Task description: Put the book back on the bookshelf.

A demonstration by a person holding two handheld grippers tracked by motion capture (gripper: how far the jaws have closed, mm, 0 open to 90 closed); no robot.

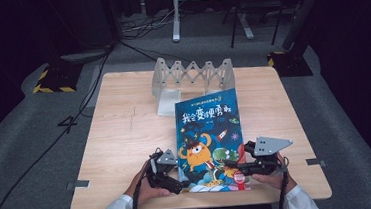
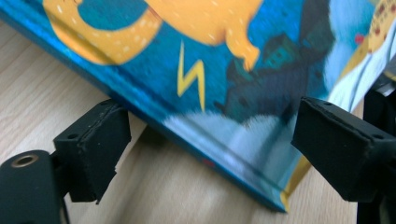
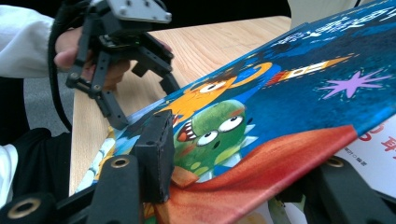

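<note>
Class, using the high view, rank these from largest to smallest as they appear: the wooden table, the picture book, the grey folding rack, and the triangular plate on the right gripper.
1. Wooden table
2. Picture book
3. Grey folding rack, though it stands farther from the camera, so it may look smaller than it is
4. Triangular plate

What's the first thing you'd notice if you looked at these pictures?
The bright blue picture book with an orange monster and a green monster on its cover, lying near the front edge of the wooden table. The right gripper clamps the cover's right edge and lifts it, while the left gripper sits at the left edge, jaws apart. Behind the book stands a grey zigzag rack.
</note>
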